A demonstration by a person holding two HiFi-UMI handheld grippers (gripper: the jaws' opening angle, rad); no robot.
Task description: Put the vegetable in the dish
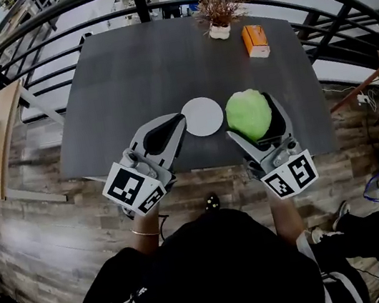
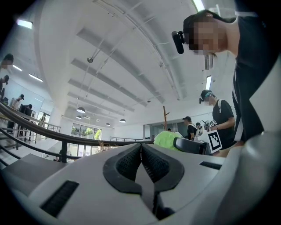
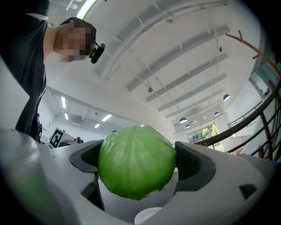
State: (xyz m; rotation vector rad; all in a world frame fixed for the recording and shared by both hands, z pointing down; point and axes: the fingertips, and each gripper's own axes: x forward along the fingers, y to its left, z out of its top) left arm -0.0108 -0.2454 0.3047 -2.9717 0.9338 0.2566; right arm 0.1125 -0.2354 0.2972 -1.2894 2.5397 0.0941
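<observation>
Right tool (image 3: 136,162) gripping cabbage (image 1: 248,115), dish (image 1: 203,116) nearby

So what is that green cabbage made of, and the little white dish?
The cabbage looks like shiny plastic, probably a toy: its skin is smooth and glossy with only faint ribs, though it could be real. The dish is plain, smooth white. It could be ceramic or plastic, I cannot tell.

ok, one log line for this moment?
right gripper: shut on cabbage | left gripper: shut, empty | dish: empty | cabbage not yet in dish
</observation>
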